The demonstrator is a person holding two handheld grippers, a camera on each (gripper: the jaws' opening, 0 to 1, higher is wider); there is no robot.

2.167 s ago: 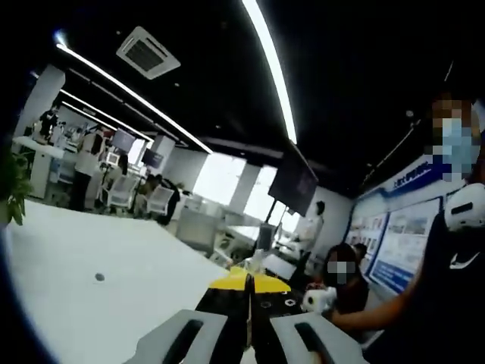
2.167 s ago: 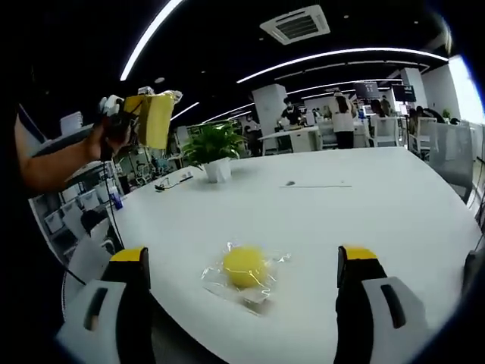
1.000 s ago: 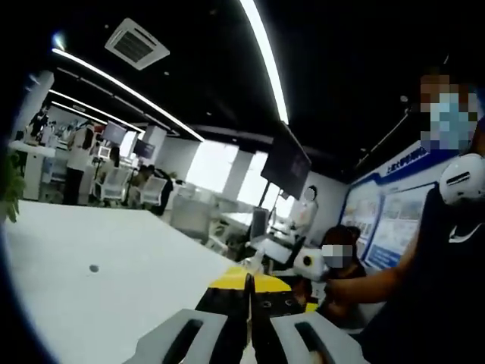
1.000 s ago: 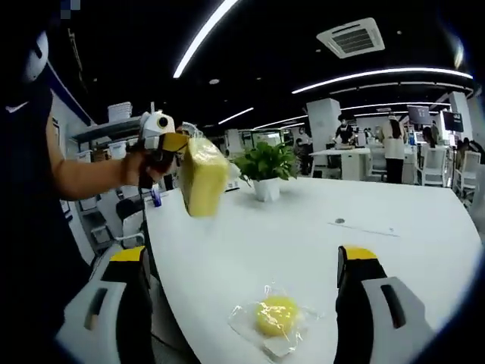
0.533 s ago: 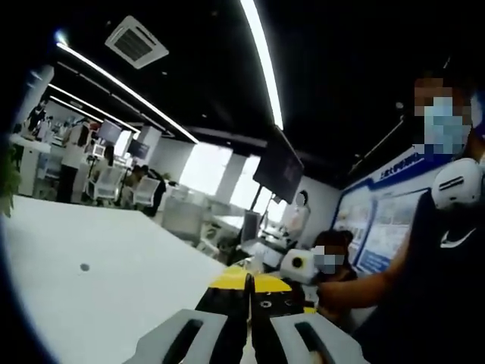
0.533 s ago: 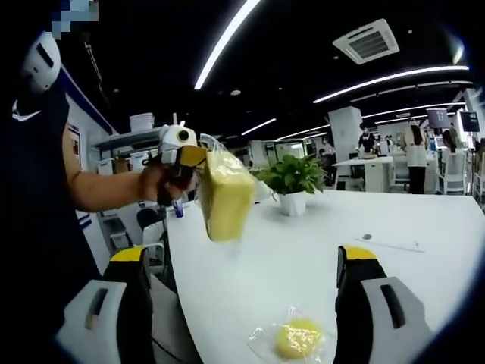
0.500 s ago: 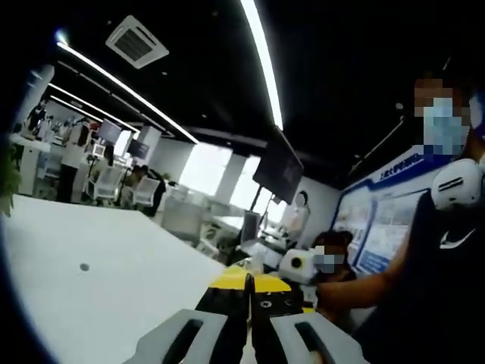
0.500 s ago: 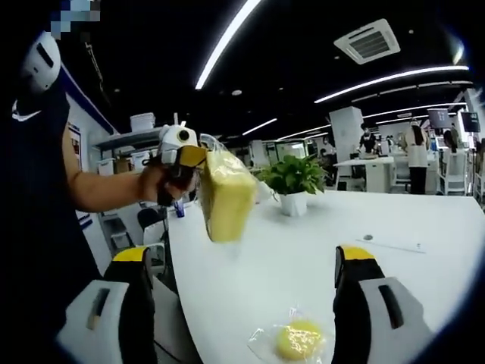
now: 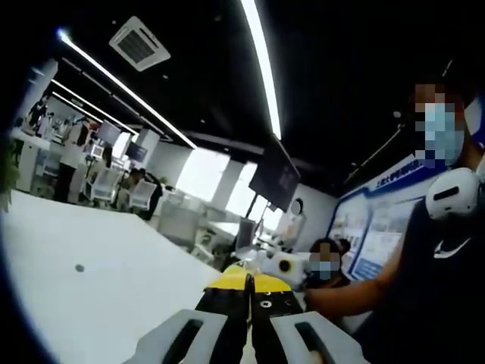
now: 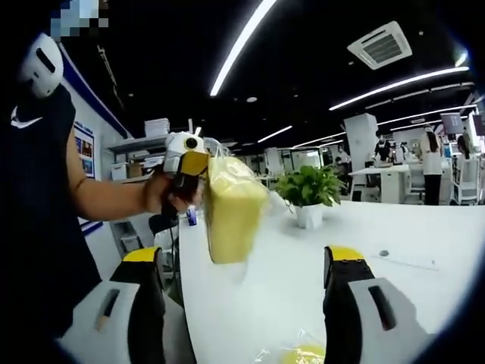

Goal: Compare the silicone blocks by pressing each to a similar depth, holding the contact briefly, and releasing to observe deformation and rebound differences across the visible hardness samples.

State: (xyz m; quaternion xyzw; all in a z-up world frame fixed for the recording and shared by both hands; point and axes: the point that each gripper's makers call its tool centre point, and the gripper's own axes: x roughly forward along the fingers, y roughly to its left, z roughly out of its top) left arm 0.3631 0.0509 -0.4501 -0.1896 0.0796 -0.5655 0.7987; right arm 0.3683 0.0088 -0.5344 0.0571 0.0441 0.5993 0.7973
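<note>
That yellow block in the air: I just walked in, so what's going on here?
A person holds a gripper in each hand. The left gripper is shut on the bagged yellow block, held up above the white table. The right gripper is open and empty, with a bagged yellow ball on the table below it. Nothing is being pressed.

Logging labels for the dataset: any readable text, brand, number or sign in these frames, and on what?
No words or numbers can be read.
Blue wall banner: pale lettering, too blurred to read.
Wall posters: print too small to read.
Dark shirt: white swoosh logo, no words.
Wrapped yellow block in the left gripper: no label legible.
</note>
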